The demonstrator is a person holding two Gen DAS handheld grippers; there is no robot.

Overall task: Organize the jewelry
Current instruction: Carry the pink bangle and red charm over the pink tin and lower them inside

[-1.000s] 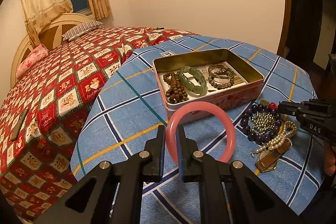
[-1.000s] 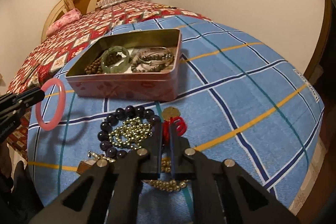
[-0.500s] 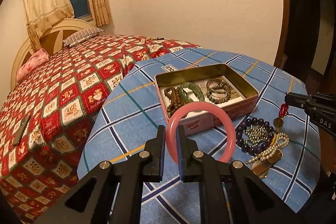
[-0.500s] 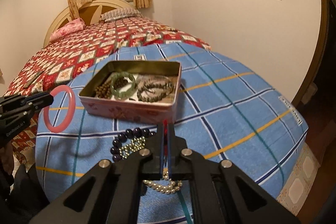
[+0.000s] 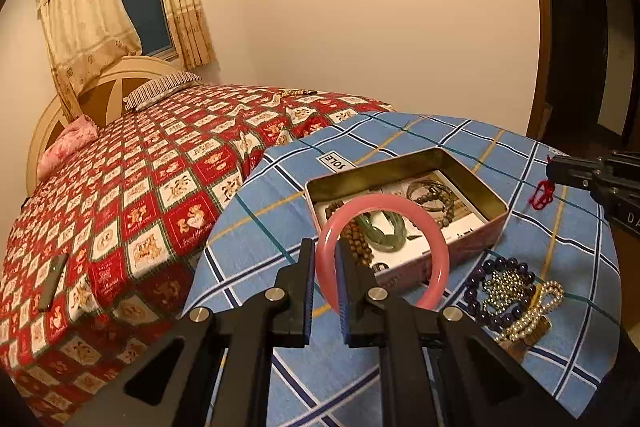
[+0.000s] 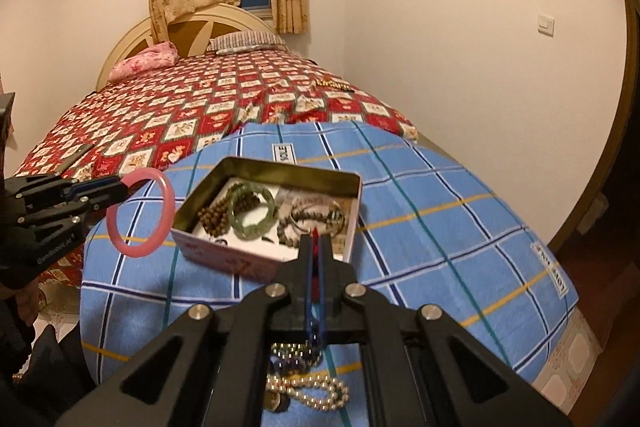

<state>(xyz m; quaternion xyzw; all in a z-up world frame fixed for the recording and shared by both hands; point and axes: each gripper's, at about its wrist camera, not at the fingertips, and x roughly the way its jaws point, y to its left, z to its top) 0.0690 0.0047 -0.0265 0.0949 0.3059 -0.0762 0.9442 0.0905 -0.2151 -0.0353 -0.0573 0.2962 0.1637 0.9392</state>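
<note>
While both grippers hang above the cloth, the scene reads so:

Left gripper [image 5: 323,259]: black plastic fingers pinched narrow on the pink bangle [image 5: 384,251], gripping its rim at 9 o'clock; seen from the right wrist it sits at 9 o'clock of the tin.
Pink bangle: smooth, glossy, round ring, held upright in the air, clear of the cloth.
Right gripper [image 6: 316,239]: jaws pressed together on a red cord [image 5: 541,195], a thin knotted thread hanging from the tips.
Tin [image 5: 494,223]: shallow rectangular metal box with rounded corners, gold inside, pink printed wall, lid off.
Inside tin: green bangle [image 6: 253,213], translucent and faceted; brown wooden beads [image 6: 212,215] at its 9 o'clock; grey bead bracelets [image 6: 316,217] at its 3 o'clock.
Loose pile [image 5: 510,293]: at 4 o'clock of the tin, dark purple round beads, a small metal bead chain, a pearl strand, lying tangled and touching.
Cloth [image 6: 440,195]: blue woven check with yellow, navy and teal lines.
Bedspread [image 5: 140,195]: red patchwork print.
</note>
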